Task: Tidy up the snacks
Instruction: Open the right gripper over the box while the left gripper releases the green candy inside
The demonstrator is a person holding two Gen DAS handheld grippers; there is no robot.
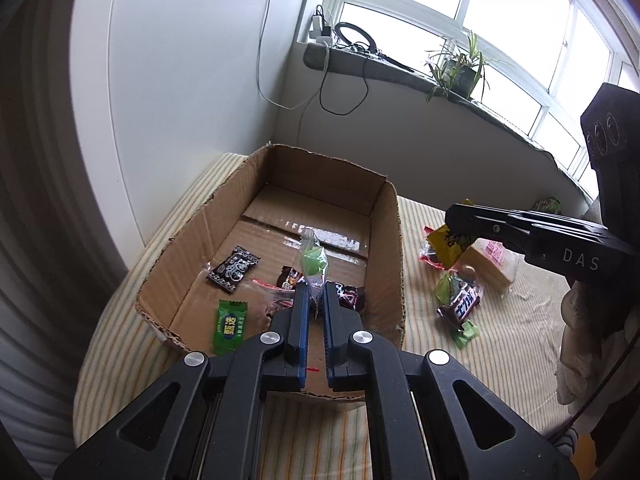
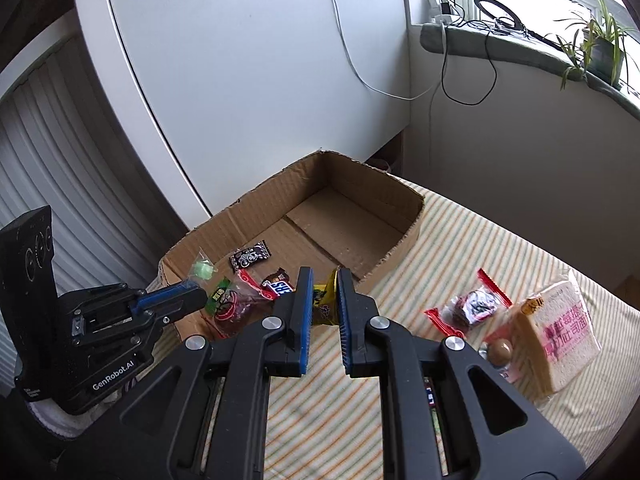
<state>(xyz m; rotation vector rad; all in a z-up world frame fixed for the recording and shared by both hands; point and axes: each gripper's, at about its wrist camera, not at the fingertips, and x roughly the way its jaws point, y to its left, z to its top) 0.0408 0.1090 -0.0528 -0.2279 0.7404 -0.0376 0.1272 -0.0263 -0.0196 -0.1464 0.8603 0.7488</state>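
Left gripper: black frame, blue pads, jaws pinched tight on a clear-wrapped green candy, held up over the near end of the cardboard box.
Right gripper: jaws closed on a yellow snack packet; it hangs above the striped cloth just beside the box's near wall.
Writing on the tools: "GenRobot.AI" on the left gripper's body in the right wrist view, "DAS" on the right one's side in the left wrist view.
In the box, counted: one black-and-white candy, one green packet with yellow characters, one red-edged clear packet, one chocolate bar showing the letters "S" and "N". Five, possibly, since a dark wrapper near the left fingers is half hidden.
On the cloth, outside: one red-edged packet with dark filling, one wrapped slice of bread with pink characters, one small round brown sweet, one brown bar with white characters, two small green candies.
Background: one potted plant on the windowsill.
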